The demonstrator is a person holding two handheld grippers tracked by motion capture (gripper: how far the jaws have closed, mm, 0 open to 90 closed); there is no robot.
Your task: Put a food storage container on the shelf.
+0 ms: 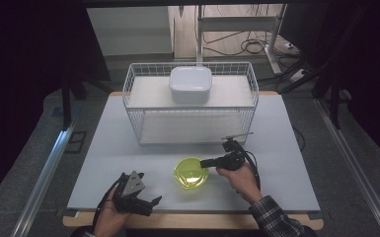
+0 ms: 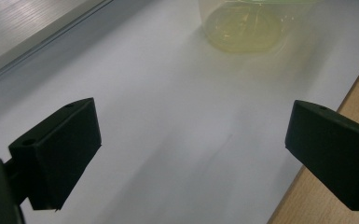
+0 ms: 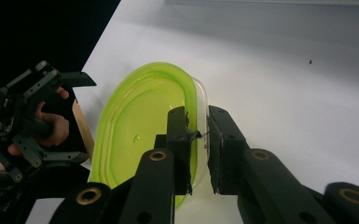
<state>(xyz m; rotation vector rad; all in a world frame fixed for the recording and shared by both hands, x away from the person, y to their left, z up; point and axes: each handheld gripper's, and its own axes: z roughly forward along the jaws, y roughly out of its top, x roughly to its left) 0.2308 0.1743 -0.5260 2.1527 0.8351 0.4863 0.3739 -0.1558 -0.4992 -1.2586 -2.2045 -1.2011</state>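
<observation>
A clear tub with a lime-green lid (image 1: 191, 173) stands on the white table (image 1: 123, 158), near the front at the middle. My right gripper (image 1: 206, 162) reaches it from the right, and in the right gripper view its two black jaws (image 3: 198, 135) pinch the tub's right rim (image 3: 140, 126) between them. My left gripper (image 1: 150, 205) rests at the table's front edge, left of the tub, jaws wide apart with nothing between them (image 2: 191, 140). The tub's base (image 2: 245, 28) lies well ahead of those jaws.
A white wire basket rack (image 1: 128, 89) stands at the back of the table, with a white lidded box (image 1: 190, 84) on its upper shelf. The table's wooden front edge (image 2: 317, 200) runs just beside the left gripper.
</observation>
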